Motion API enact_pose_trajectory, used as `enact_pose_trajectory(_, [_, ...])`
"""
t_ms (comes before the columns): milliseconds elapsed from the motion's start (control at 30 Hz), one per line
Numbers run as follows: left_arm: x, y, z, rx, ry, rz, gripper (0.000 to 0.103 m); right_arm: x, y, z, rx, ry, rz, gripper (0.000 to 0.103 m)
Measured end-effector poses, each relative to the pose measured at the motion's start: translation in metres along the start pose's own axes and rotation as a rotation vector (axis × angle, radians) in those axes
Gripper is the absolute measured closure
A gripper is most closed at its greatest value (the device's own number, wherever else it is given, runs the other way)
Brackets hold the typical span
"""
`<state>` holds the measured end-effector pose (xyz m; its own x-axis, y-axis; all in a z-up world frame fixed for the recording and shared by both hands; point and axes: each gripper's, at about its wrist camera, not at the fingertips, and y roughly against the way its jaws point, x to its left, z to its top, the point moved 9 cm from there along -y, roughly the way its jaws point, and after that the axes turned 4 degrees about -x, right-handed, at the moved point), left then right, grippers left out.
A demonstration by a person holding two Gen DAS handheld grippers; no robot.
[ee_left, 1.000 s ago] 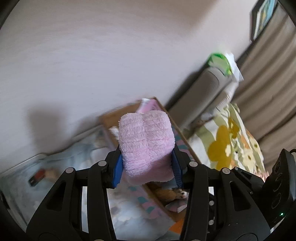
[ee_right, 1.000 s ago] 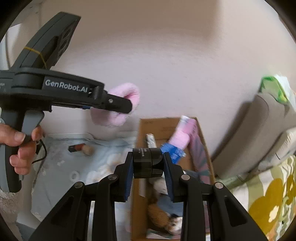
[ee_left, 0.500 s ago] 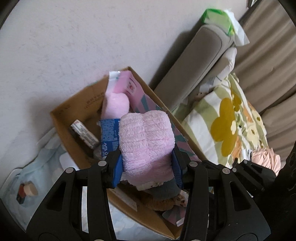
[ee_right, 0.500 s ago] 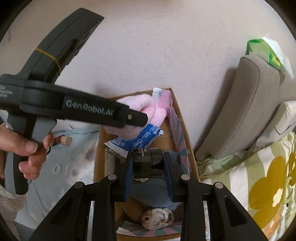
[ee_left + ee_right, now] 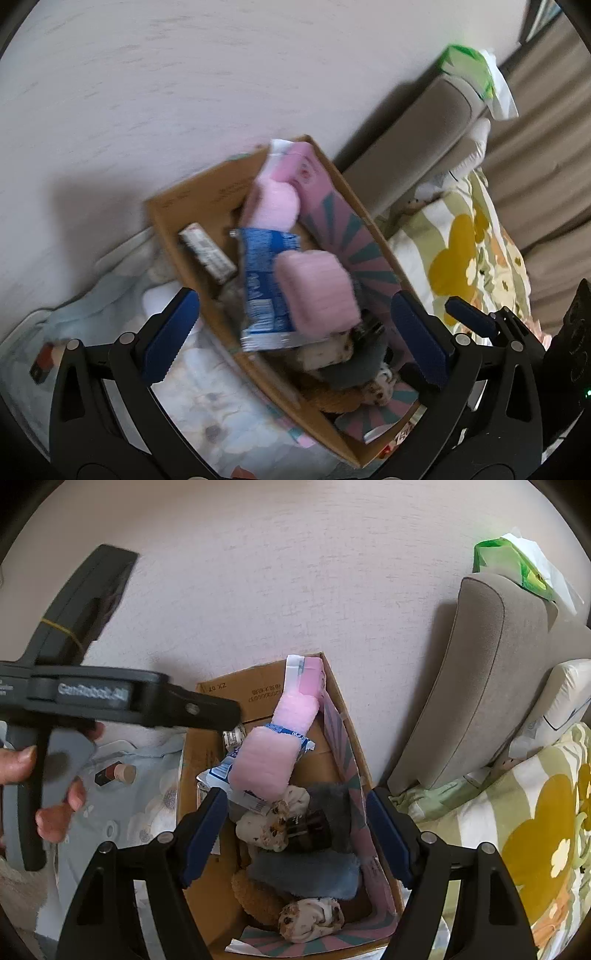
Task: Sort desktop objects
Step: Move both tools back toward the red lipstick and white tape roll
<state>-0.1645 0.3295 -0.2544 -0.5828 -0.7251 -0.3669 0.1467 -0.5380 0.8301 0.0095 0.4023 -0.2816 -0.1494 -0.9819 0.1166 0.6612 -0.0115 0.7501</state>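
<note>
An open cardboard box (image 5: pixel 207 853) stands against the pale wall, packed with soft things. A fluffy pink rolled towel (image 5: pixel 264 766) lies on top of a crinkled blue-and-white foil pouch (image 5: pixel 264 291), with a second pink plush roll (image 5: pixel 297 714) and a pink packet (image 5: pixel 309 674) leaning at the far end. Nearer lie grey-blue fleece cloth (image 5: pixel 306 877), spotted cream socks (image 5: pixel 312 919) and something brown and knitted (image 5: pixel 256 897). A small dark cylinder (image 5: pixel 308 829) rests among the cloths. Left tongs (image 5: pixel 295 325) are spread wide above the box, grasping nothing; right tongs (image 5: pixel 293 836) likewise gape, released. A cork-topped lipstick-like stick (image 5: pixel 116 773) lies on the floral blue cloth (image 5: pixel 155 805) beside the box.
</note>
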Motion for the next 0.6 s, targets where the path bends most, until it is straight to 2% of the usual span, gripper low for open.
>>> enact_pose_trajectory(333, [0.037, 0.047, -0.006, -0.062, 0.044, 0.033, 0.000, 0.022, 0.012, 0.012, -0.033, 0.037, 0.010, 0.029])
enact_pose_trajectory(433, [0.065, 0.072, -0.012, -0.103, 0.076, 0.089, 0.000, 0.033, 0.020, 0.018, -0.049, 0.059, 0.031, 0.029])
enact_pose_trajectory(600, [0.123, 0.135, -0.025, -0.221, 0.159, 0.201, 0.000, 0.069, 0.032, 0.031, -0.096, 0.134, 0.055, 0.029])
